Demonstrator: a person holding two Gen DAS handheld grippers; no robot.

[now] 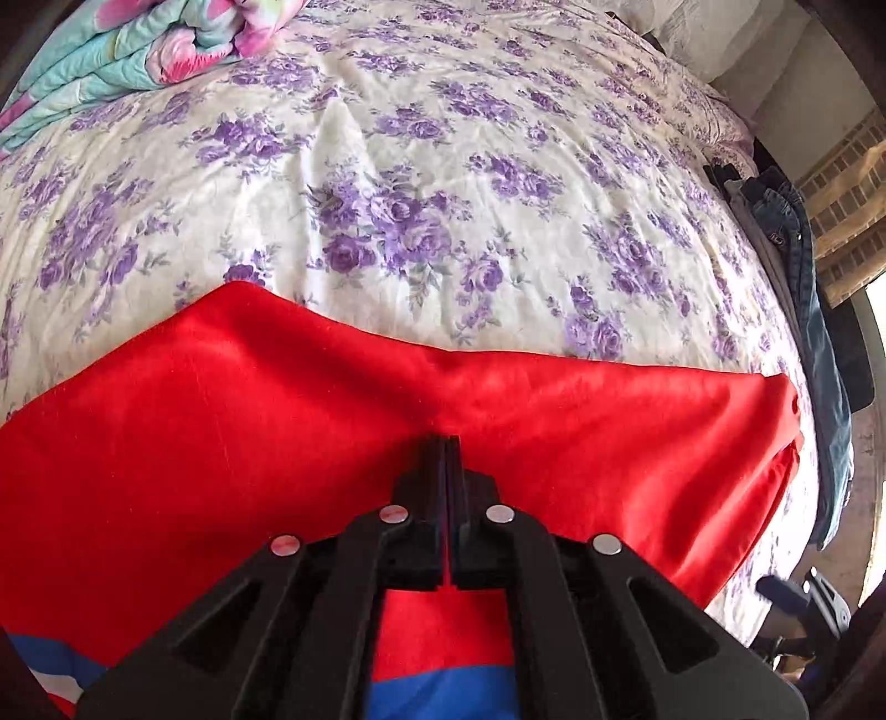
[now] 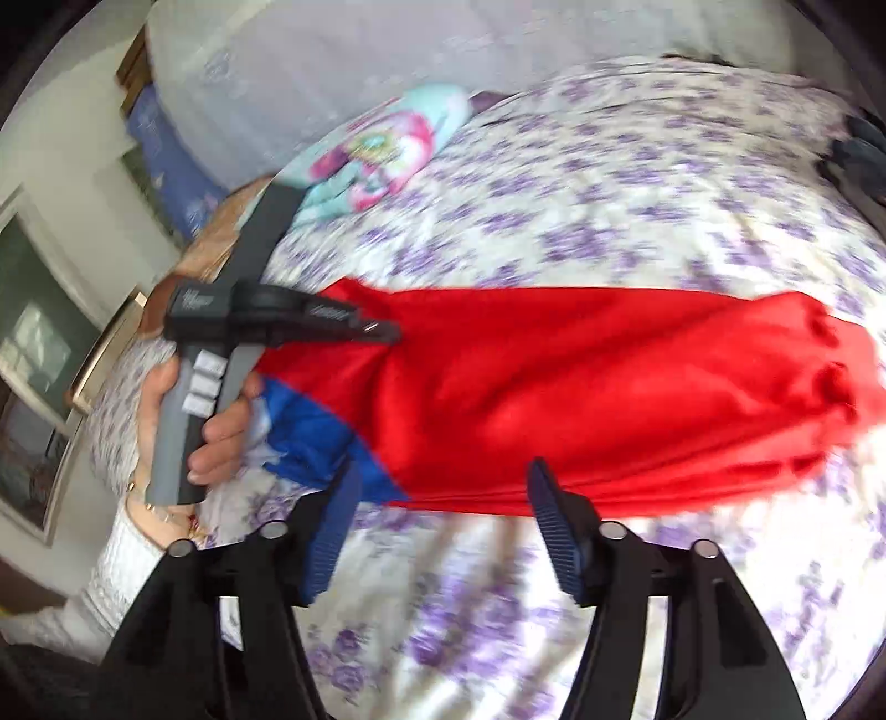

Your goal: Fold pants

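Red pants [image 1: 343, 421] with a blue and white band lie folded lengthwise across the floral bed sheet; they also show in the right wrist view [image 2: 581, 387]. My left gripper [image 1: 446, 443] is shut, its fingers pinching the red cloth near the blue band end; it also shows from the side in the right wrist view [image 2: 382, 331], held by a hand. My right gripper [image 2: 443, 487] is open and empty, its blue-padded fingers just in front of the near edge of the pants. The right wrist view is blurred.
A folded turquoise and pink quilt [image 1: 127, 50] lies at the far corner of the bed. Dark jeans [image 1: 797, 243] lie along the right edge of the bed. A wall and framed pictures [image 2: 33, 343] are beyond the left bed edge.
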